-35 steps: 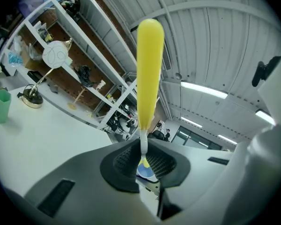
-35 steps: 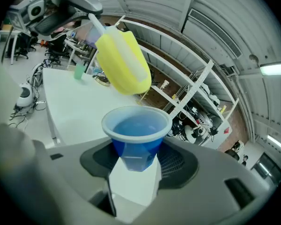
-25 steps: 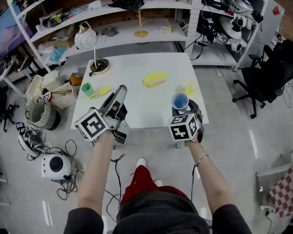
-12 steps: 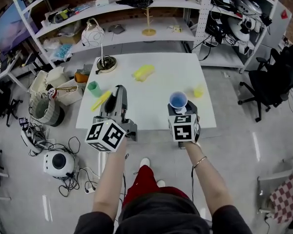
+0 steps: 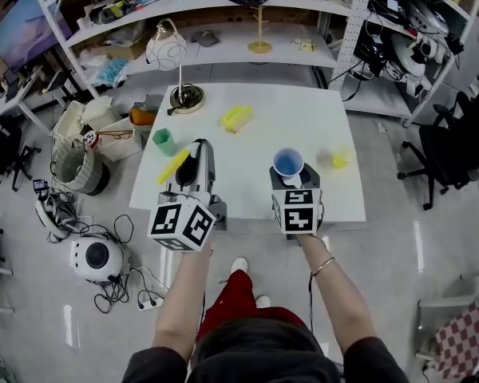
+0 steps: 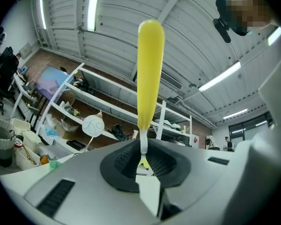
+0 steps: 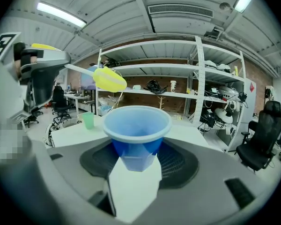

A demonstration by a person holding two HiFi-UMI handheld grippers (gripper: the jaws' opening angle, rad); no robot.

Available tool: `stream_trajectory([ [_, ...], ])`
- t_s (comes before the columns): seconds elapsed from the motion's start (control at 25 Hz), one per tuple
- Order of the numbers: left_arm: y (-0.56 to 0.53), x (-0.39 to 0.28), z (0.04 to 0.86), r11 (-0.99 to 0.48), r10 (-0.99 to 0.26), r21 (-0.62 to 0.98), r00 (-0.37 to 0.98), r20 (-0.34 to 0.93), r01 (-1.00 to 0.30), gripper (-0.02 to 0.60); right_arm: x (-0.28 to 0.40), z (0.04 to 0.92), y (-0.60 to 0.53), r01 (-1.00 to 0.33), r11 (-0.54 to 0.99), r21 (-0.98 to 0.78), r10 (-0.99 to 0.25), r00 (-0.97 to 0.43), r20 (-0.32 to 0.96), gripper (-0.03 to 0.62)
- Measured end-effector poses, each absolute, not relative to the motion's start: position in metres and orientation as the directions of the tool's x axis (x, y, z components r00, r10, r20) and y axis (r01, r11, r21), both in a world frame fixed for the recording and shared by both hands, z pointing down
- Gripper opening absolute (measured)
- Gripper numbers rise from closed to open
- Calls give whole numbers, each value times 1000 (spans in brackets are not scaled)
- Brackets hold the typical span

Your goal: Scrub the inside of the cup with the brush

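Brush (image 6: 150,69) rolled with left claw (image 5: 193,155) — cup (image 7: 136,125) now nearer.

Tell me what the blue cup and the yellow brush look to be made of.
Blue cup: likely thin plastic, smooth and slightly translucent; its rolled rim shows paler than the wall. Yellow brush: probably plastic or silicone, smooth, on a thin white stem; bristles can't be made out.

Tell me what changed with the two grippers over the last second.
The left gripper rolled and straightened, keeping the yellow brush; the right gripper carried the blue cup sideways toward it, so the two are closer. Nothing was taken or let go. Both grips hold, the brush is still outside the cup, and the green cup sits on the table as before.
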State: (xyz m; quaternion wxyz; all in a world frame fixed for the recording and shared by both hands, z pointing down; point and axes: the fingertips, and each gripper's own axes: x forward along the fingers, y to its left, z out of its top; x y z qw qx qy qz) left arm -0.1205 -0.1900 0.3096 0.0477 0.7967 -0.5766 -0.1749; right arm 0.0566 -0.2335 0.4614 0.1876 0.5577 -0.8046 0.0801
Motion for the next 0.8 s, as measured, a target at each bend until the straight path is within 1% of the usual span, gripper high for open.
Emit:
stream_trajectory([
  [0.8,-287,-139,358,-331,-943,273,310,-120,-903,42,0,507,-319,-907,416,66,-819,-343,460,256],
])
